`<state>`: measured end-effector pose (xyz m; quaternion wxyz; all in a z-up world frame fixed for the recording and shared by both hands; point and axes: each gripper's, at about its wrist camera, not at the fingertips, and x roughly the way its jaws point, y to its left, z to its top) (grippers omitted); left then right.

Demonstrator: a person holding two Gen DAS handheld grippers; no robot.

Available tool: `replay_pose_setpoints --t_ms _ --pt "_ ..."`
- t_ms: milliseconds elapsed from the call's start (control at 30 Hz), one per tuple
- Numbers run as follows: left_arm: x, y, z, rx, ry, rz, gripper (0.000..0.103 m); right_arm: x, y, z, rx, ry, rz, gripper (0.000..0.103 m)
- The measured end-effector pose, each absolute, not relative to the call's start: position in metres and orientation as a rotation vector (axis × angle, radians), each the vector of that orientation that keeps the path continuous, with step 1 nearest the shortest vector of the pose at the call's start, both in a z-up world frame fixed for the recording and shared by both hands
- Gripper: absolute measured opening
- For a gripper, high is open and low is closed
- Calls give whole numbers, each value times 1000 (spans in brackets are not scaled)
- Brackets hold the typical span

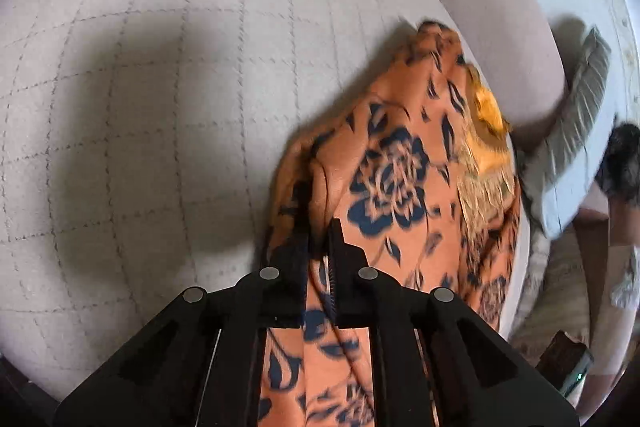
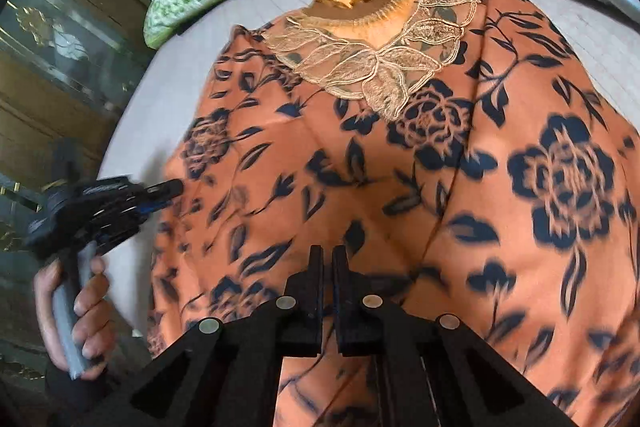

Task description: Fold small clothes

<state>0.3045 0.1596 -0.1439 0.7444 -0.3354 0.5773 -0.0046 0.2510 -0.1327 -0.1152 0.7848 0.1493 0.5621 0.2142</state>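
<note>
Orange garment (image 2: pixel 360 155) with dark blue roses is lying spread on the quilted bed (image 1: pixel 160 67), its lace-trimmed collar (image 2: pixel 376 67) at the far end. We are pinching fabric with both tools: the left gripper (image 1: pixel 319 239) is clamped on a side edge, and the right gripper (image 2: pixel 328 259) is closed narrow over the near cloth, though we cannot tell whether it is truly gripping. We are judging that both grips should move together, because this thin, soft cloth is wrinkling easily.
</note>
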Motion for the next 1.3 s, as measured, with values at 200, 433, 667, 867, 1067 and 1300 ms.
replay_pose_setpoints --t_ms 200,433,667,867,1067,1300 --pt "237 163 -94 -533 1167 -29 68 157 -141 -82 357 1092 475 38" --pt "152 133 -135 -451 1226 43 75 119 -237 -68 423 1078 138 38" --pt "147 86 -141 -214 1206 67 74 112 -325 -107 365 1260 -231 37" --pt "145 89 -139 -248 1153 114 15 107 -300 -118 303 1272 -152 6" --pt "124 122 -114 -390 1096 104 4 82 -304 -88 346 1199 -177 4" --pt "125 118 -116 -343 1143 120 7 71 -301 -84 338 1146 -260 5"
